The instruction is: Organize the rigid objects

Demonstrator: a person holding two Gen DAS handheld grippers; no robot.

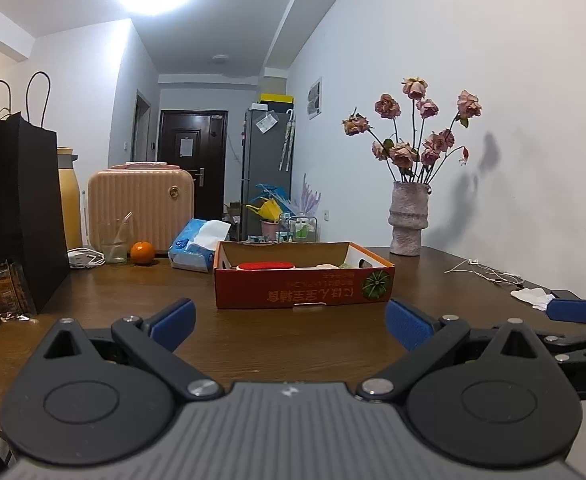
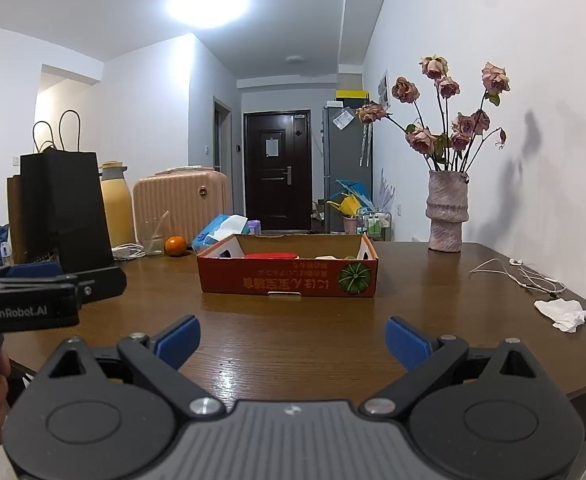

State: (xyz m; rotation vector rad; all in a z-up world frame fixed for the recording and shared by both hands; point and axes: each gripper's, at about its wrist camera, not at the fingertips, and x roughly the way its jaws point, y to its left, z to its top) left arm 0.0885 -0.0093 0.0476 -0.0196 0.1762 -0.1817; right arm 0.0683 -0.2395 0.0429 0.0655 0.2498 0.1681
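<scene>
I held both tools released above the brown desk [image 1: 293,344]: the left tool [image 1: 291,326] and right tool [image 2: 293,338] gaped with nothing between their blue pads. The red cardboard box [image 2: 289,278] sat ahead at mid-desk, a red-lidded item [image 2: 271,256] lying inside it.

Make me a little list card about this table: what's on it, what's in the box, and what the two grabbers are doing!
table: brown wood
box: red cardboard box, open top, mid-table
in box: red flat thing; the rest unclear
left side: orange, glass, black bag
right side: vase of dried roses, white cable
left gripper: open, holding nothing
right gripper: open, holding nothing
</scene>
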